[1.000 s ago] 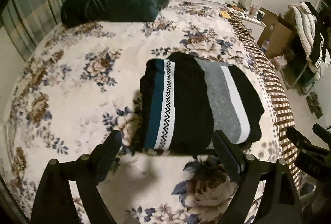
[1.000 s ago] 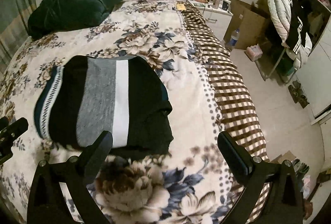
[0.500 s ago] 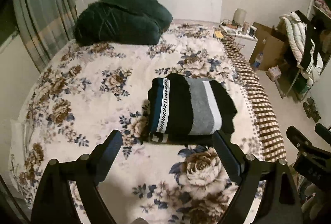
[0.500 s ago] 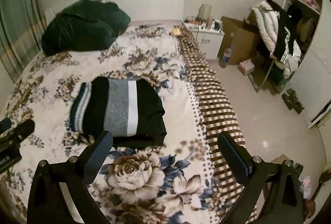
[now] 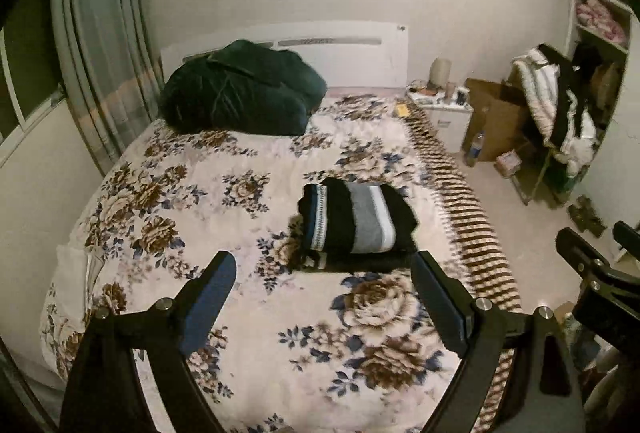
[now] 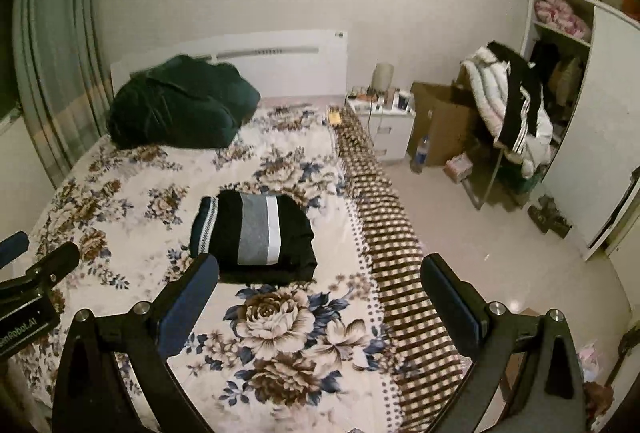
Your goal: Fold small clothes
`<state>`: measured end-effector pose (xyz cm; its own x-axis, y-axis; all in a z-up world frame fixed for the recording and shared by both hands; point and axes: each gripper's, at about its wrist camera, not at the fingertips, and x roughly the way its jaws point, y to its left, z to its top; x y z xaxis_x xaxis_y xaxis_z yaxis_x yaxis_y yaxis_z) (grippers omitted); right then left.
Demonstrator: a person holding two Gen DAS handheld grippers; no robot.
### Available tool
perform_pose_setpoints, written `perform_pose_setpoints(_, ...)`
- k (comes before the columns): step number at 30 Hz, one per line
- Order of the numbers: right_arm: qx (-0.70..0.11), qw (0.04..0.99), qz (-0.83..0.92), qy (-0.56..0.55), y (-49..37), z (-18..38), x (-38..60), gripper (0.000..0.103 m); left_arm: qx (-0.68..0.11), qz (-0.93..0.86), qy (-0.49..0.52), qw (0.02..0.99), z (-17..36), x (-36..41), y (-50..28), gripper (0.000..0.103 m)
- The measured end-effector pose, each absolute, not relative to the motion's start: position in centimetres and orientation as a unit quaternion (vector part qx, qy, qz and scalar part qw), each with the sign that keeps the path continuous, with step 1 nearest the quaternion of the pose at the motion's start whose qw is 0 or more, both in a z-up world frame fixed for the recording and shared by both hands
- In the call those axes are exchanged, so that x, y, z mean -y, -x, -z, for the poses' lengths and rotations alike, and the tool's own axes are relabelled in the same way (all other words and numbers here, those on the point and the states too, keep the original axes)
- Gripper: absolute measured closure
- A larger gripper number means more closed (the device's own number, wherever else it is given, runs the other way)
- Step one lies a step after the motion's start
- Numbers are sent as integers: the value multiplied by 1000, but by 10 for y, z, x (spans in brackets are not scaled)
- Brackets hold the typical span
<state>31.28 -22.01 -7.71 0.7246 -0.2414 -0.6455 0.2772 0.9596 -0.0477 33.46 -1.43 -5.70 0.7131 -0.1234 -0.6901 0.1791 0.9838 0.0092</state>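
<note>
A folded black sweater (image 5: 356,225) with grey, white and teal zigzag stripes lies flat on the floral bedspread (image 5: 180,217), right of the bed's middle. It also shows in the right wrist view (image 6: 252,233). My left gripper (image 5: 324,293) is open and empty, held back well short of the sweater above the near part of the bed. My right gripper (image 6: 320,297) is open and empty, also back from the sweater near the bed's right side. Neither touches the garment.
A dark green pillow heap (image 5: 240,93) lies at the headboard. A brown checked blanket edge (image 6: 384,225) runs down the bed's right side. A nightstand (image 6: 384,121), cardboard box (image 6: 444,121), clothes rack (image 6: 508,105) and wardrobe (image 6: 600,137) stand at the right.
Both grippers have pulled back and up from the folded sweater, which now looks much smaller and farther away. The sweater has not moved. Both stay open.
</note>
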Motion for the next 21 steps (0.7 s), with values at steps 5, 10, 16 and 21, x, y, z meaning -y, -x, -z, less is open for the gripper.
perform_pose_setpoints(5, -326, 934, 146, -28, -251, 29, 205, 0, -358, 91, -38, 928, 29, 11, -297, 14)
perform_pose_setpoints(10, -319, 936, 143, -34, -205, -3, 198, 0, -351, 86, -36, 931, 11, 7, -268, 14)
perform_pose_setpoints(16, -319, 939, 125, -42, -180, -19, 201, 0, -351, 74, -26, 933, 3, 10, -249, 9)
perform_pose_setpoints(21, -323, 939, 117, -30, -183, -20, 210, 0, -348, 58, -24, 935, 3, 15, -243, 2)
